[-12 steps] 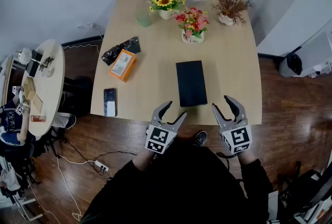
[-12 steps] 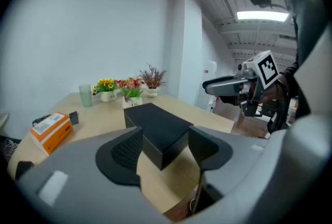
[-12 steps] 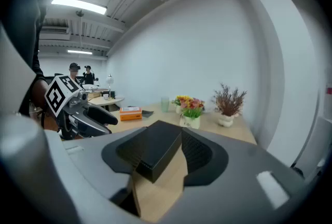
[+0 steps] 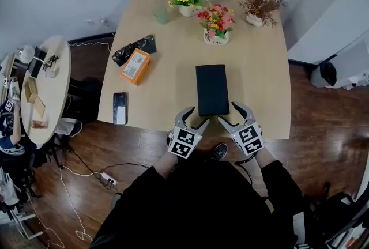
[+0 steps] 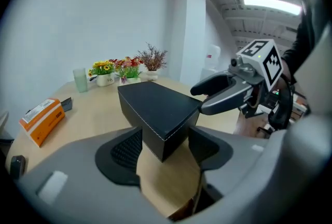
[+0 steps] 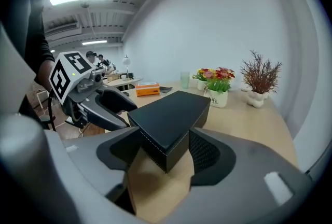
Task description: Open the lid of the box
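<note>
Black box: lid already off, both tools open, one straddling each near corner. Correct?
Not quite. The black box still has its lid on, closed flat; the head view shows it. The rest holds: left tool and right tool are open, one straddling each near corner.

- Left hand-held gripper (image 4: 196, 117): grey curved jaws, black ribbed pads (image 5: 126, 148), white cube (image 4: 184, 143) with black square markers.
- Right hand-held gripper (image 4: 229, 113): same grey build, same marker cube.
- Long black sleeves (image 4: 144, 196), black top.
</note>
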`<state>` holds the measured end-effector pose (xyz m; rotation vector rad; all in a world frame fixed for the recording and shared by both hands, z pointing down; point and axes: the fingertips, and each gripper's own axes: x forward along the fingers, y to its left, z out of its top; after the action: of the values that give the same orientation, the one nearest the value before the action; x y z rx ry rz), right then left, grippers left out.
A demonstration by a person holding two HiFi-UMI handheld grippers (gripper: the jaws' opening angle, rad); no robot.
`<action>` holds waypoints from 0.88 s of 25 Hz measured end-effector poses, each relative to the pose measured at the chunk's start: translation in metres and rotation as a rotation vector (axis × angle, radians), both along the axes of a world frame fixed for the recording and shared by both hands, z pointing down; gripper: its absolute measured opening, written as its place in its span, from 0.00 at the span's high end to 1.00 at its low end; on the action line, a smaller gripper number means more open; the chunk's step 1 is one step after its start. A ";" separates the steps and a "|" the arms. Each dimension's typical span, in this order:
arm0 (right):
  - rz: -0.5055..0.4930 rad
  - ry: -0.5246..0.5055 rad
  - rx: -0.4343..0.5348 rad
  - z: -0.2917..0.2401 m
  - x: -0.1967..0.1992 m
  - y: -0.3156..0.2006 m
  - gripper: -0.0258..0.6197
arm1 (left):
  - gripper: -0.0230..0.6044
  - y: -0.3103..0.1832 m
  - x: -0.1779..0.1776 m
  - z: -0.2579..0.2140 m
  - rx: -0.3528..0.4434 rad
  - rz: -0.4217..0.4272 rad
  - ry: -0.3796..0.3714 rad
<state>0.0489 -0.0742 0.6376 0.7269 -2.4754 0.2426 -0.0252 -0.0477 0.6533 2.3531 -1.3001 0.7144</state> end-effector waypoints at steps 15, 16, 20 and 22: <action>0.003 0.106 -0.050 0.018 -0.006 0.001 0.60 | 0.67 -0.008 -0.001 -0.006 0.132 0.098 -0.159; 0.011 0.098 -0.067 0.018 -0.006 0.000 0.60 | 0.67 -0.008 -0.001 -0.008 0.150 0.109 -0.170; 0.047 0.081 -0.114 0.019 -0.003 0.000 0.60 | 0.68 -0.011 0.004 -0.025 0.206 0.148 -0.137; 0.055 0.088 -0.110 0.020 -0.004 0.000 0.60 | 0.70 -0.011 0.004 -0.029 0.197 0.145 -0.097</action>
<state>0.0453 -0.0745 0.6574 0.7431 -2.3412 0.3568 -0.0212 -0.0590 0.6244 2.6222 -1.3033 0.7852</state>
